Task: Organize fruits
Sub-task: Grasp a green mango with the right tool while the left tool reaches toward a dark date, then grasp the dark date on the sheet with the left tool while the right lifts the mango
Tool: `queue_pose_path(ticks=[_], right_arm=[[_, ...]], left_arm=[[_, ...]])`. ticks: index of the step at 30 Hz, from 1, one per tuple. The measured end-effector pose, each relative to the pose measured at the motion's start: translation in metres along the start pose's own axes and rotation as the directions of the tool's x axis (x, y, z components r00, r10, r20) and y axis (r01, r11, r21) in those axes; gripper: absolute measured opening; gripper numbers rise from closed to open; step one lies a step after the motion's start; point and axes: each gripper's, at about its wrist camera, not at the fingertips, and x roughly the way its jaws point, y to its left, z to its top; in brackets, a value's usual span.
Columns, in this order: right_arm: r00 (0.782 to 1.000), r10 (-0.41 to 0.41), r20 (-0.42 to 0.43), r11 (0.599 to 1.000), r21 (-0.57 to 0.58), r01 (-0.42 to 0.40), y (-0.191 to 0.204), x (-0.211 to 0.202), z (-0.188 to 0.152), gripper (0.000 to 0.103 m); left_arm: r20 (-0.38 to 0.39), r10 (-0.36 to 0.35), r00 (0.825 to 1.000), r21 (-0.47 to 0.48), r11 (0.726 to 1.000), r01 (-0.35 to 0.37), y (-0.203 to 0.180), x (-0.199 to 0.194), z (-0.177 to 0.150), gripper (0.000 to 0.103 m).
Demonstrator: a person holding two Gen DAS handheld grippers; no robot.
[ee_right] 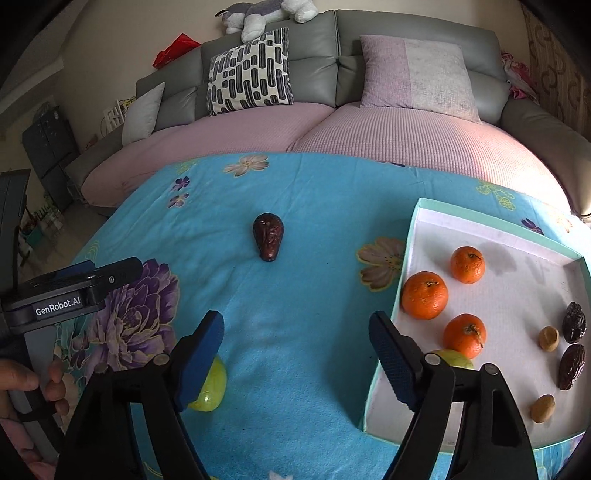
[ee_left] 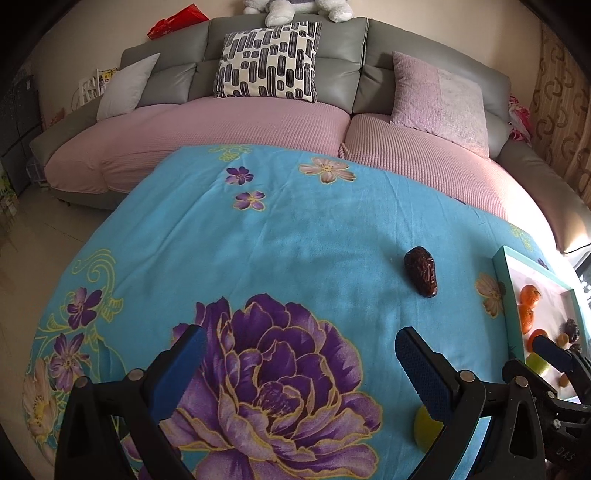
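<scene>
Grey sofa (ee_left: pixel 332 55) with pink seat covers, patterned cushion (ee_left: pixel 267 61), plush toy (ee_right: pixel 258 14) on top, patterned curtain (ee_left: pixel 557 107), pale tiled floor (ee_left: pixel 26 240)

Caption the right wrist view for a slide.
Open right tool over blue cloth; date ahead, oranges in tray.

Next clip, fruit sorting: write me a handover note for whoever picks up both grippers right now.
Left gripper: open, empty, over the cloth.
Right gripper: open, empty, beside the tray.
Done: three oranges, two dates, two small brown fruits and a green fruit are in the tray.
Left: a loose date and a green fruit lie on the cloth.
</scene>
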Motion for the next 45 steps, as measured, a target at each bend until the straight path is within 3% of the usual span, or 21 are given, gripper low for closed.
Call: queue_pose_path(ticks=[1,7,18,22,30,36,41,45], right_arm=[[1.0,0.015,-0.013,1.0,-0.009,-0.015,0.005,0.003,-0.002,0.068],[0.989,0.12,-0.085,0.992,-0.037,-0.123,0.027,0.016,-0.012,0.063],[0.968,0.162,-0.189,0.98,-0.087,-0.181,0.051,0.038,-0.026,0.056],[0.963,0.156,-0.22,0.979,-0.097,-0.181,0.052,0.043,-0.031,0.044],[0.967,0.161,-0.199,0.979,-0.092,-0.182,0.048,0.038,-0.028,0.042],[0.981,0.139,-0.133,0.987,-0.059,-0.148,0.036,0.025,-0.018,0.042],[0.996,0.079,-0.049,0.997,0.003,-0.079,0.007,0.007,-0.007,0.042],[1.0,-0.023,-0.006,0.998,0.059,0.024,-0.024,-0.007,-0.001,0.042]], left_arm=[[-0.004,0.006,1.0,0.003,1.0,-0.006,0.003,0.0,0.0,0.103],[-0.039,0.072,0.997,0.048,0.996,-0.07,0.013,0.006,-0.003,0.103],[-0.076,0.06,0.995,0.063,0.997,-0.055,0.015,0.016,-0.007,0.103],[-0.077,0.059,0.995,0.061,0.997,-0.055,0.015,0.017,-0.007,0.103],[-0.079,0.051,0.996,0.064,0.997,-0.046,0.012,0.019,-0.008,0.103],[-0.058,0.023,0.998,0.044,0.999,-0.02,0.009,0.016,-0.005,0.103],[-0.036,-0.025,0.999,0.021,0.999,0.026,-0.002,0.014,0.0,0.103],[-0.028,-0.058,0.998,0.036,0.998,0.059,-0.019,0.015,0.004,0.103]])
